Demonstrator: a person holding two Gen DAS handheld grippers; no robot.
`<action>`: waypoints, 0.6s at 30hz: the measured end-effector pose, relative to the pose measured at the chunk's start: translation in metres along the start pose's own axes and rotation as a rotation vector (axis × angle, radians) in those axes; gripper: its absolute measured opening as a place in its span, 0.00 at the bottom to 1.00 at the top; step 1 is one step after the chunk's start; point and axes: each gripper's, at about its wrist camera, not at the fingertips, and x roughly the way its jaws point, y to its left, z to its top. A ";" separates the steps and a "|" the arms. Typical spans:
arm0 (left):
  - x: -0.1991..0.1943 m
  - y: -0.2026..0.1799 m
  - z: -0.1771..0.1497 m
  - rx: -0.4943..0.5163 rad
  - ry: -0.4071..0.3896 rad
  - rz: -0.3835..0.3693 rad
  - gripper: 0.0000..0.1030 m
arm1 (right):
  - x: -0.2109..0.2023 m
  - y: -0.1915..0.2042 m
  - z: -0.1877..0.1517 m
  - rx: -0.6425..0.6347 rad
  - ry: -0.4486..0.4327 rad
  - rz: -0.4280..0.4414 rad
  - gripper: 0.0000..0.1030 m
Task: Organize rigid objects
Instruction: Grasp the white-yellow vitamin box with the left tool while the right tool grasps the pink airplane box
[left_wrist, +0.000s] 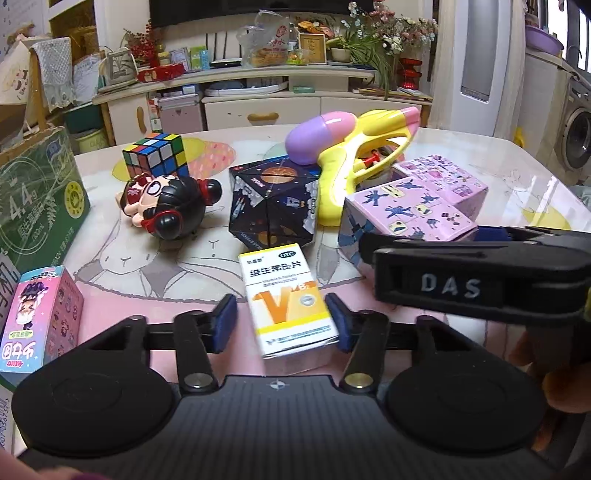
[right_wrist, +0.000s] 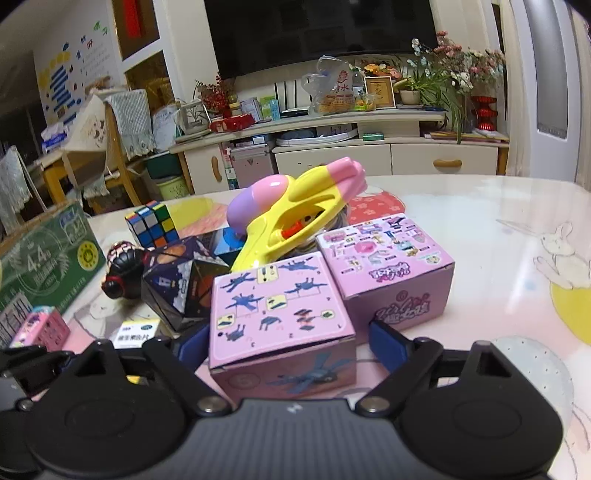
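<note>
My left gripper (left_wrist: 282, 321) is open, its blue pads either side of a white and yellow vitamin box (left_wrist: 286, 295) lying on the table; a gap shows on the left side. My right gripper (right_wrist: 288, 343) is open around a pink box with blue figures (right_wrist: 280, 325), pads apart from its sides. A second pink box (right_wrist: 384, 266) stands just behind it. A yellow and pink water gun (right_wrist: 295, 218) lies across the pile. A dark space-print cube (left_wrist: 273, 203), a Rubik's cube (left_wrist: 157, 155) and a black-haired doll toy (left_wrist: 166, 203) stand further back.
A green carton (left_wrist: 37, 199) stands at the left table edge, with a small pink box (left_wrist: 40, 317) in front of it. The right gripper's body (left_wrist: 480, 273) shows at the right of the left wrist view. The tabletop (right_wrist: 498, 258) shows right of the pink boxes.
</note>
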 end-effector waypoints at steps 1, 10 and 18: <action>0.000 0.000 0.000 0.005 0.001 -0.001 0.50 | 0.000 0.001 0.000 -0.008 0.000 0.003 0.81; -0.002 0.013 -0.002 0.007 0.006 -0.029 0.41 | 0.001 0.003 -0.001 -0.038 0.001 0.007 0.73; -0.013 0.027 0.000 -0.024 0.000 -0.042 0.41 | -0.001 0.009 -0.002 -0.051 -0.011 -0.017 0.72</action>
